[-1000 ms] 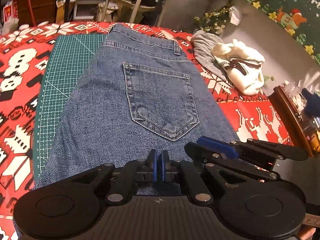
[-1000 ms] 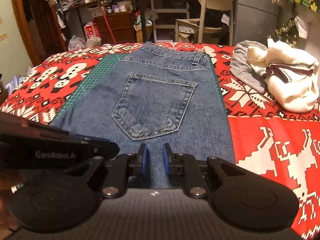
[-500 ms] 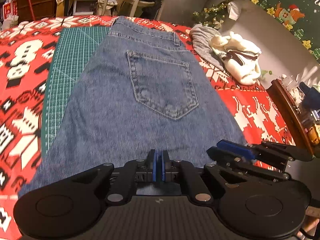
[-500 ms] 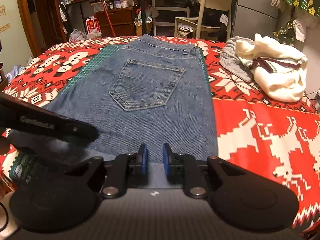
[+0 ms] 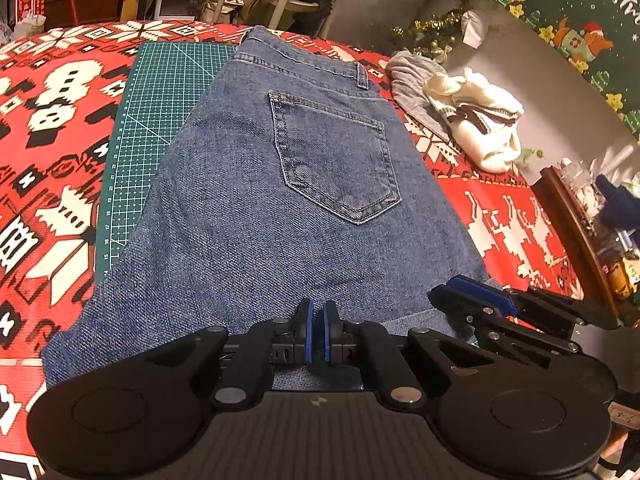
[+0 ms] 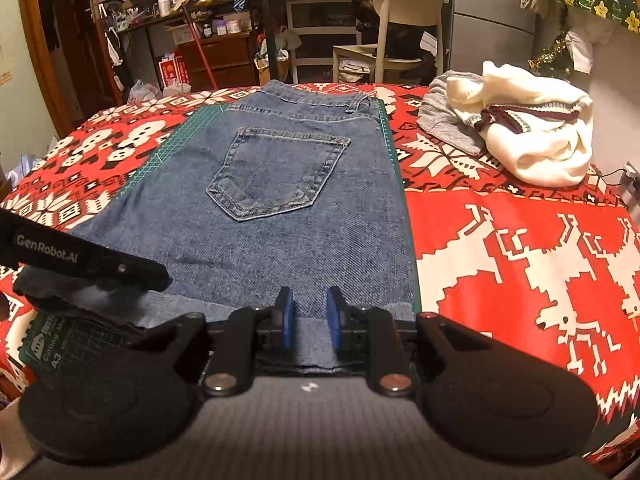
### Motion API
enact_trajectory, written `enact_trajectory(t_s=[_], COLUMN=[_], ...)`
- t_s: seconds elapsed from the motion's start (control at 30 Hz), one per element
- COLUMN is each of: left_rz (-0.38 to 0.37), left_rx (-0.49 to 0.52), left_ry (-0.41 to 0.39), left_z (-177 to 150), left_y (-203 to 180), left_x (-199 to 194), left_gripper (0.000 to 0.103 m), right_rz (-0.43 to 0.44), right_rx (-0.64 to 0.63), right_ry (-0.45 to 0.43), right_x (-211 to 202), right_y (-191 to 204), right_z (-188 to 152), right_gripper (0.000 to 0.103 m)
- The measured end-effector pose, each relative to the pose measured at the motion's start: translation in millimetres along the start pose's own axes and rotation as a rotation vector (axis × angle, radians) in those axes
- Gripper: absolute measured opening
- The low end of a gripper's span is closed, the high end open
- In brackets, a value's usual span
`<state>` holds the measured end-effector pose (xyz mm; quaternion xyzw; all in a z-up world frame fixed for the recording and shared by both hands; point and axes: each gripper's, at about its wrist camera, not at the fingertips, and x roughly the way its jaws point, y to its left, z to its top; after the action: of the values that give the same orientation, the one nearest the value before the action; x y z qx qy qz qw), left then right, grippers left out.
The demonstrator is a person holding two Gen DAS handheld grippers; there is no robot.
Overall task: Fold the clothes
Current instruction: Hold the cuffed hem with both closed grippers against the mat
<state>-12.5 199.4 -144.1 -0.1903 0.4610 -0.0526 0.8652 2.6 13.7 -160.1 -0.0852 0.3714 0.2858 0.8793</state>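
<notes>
Left wrist view first: at the far left we see the red patterned tablecloth point(image 5: 52, 128), then the green cutting mat point(image 5: 160, 92), and across the mat the jeans point(image 5: 280, 200), lying flat with the back pocket point(image 5: 336, 160) up and the waistband at the far end. At the near edge our left tongs point(image 5: 316, 330) are drawn almost together, only a sliver showing between the blue pads; whether a fold of denim is nipped in there we cannot tell. Just to their right the right tongs point(image 5: 472, 300) reach in over the near right corner of the jeans.

In the right wrist view the same tongs point(image 6: 310, 320) stand at a narrow gap and are opening, with the denim's near edge lying between the pads rather than pinched. To the far right sits a heap of white and grey clothes point(image 6: 520, 136), well apart from the jeans.

The risk, as we judge it, is uneven hold. If one side lets go while the other keeps tension, the near edge could sag or twist and the fold land crooked. A drag across the table might also pull the cutting mat askew, or ruck the tablecloth beneath. Thick denim may spring back open if it is released before it lies flat.
</notes>
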Motion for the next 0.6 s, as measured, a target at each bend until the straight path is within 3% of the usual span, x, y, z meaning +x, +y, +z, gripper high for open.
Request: enact_trajectory(t_s=[0.33, 0.53, 0.6], left_rz=[-0.065, -0.003, 0.012], left_rx=[-0.083, -0.008, -0.018], left_ry=[0.007, -0.003, 0.0], left_z=[2.3, 1.5, 2.2], left_y=[13.8, -1.2, -3.0], left_x=[0.0, 0.0, 0.9], left_gripper=[0.005, 0.005, 0.006], right_rz=[-0.041, -0.066, -0.075], right_rx=[0.003, -0.011, -0.033], right_ry=[0.001, 0.002, 0.004], right_x=[1.3, 1.0, 0.2], right_y=[7.0, 11.7, 14.4], right_z=[0.9, 1.2, 2.6], right_gripper=[0.021, 0.024, 0.04])
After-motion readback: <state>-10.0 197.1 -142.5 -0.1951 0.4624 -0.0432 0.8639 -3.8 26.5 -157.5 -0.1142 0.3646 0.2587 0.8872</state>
